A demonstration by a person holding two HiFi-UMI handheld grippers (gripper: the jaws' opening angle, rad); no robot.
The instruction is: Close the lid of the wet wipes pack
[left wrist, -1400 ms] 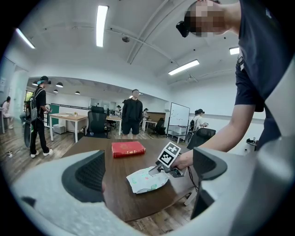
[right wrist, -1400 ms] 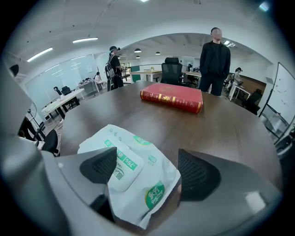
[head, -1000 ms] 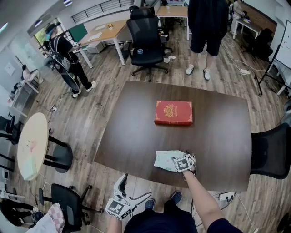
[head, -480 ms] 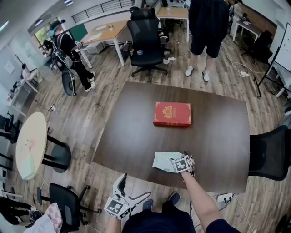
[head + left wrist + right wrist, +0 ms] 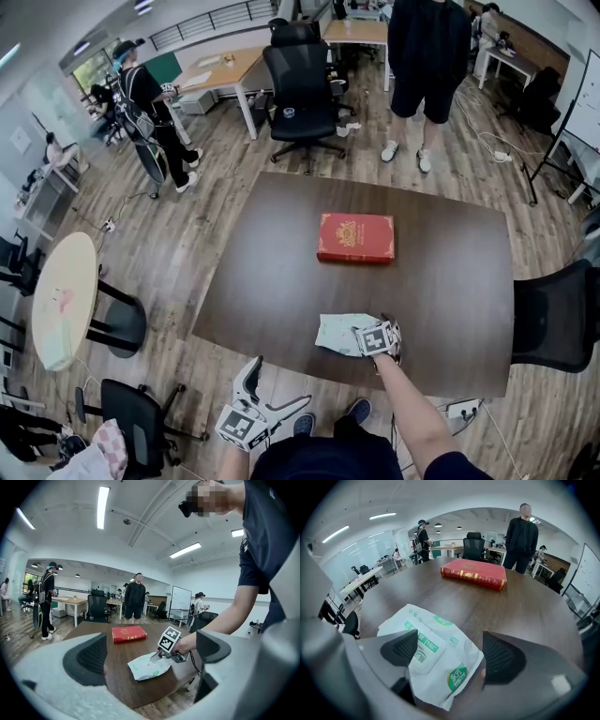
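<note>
Left gripper (image 5: pixel 279 388) hangs off the bench's (image 5: pixel 450 281) near edge, jaws apart and empty. Right gripper (image 5: pixel 450 654) rests at the wet wipes pack (image 5: pixel 334 330) near that edge, jaws apart astride it. Red book (image 5: pixel 356 237) lies farther off.

Red book (image 5: pixel 355 237) lies flat mid-frame on dark desk (image 5: pixel 272 272). Black office chair (image 5: pixel 302 89) top centre. Standing person (image 5: pixel 428 47) upper right. Pale round table (image 5: pixel 64 298) left edge. Second chair (image 5: pixel 555 323) right edge.
</note>
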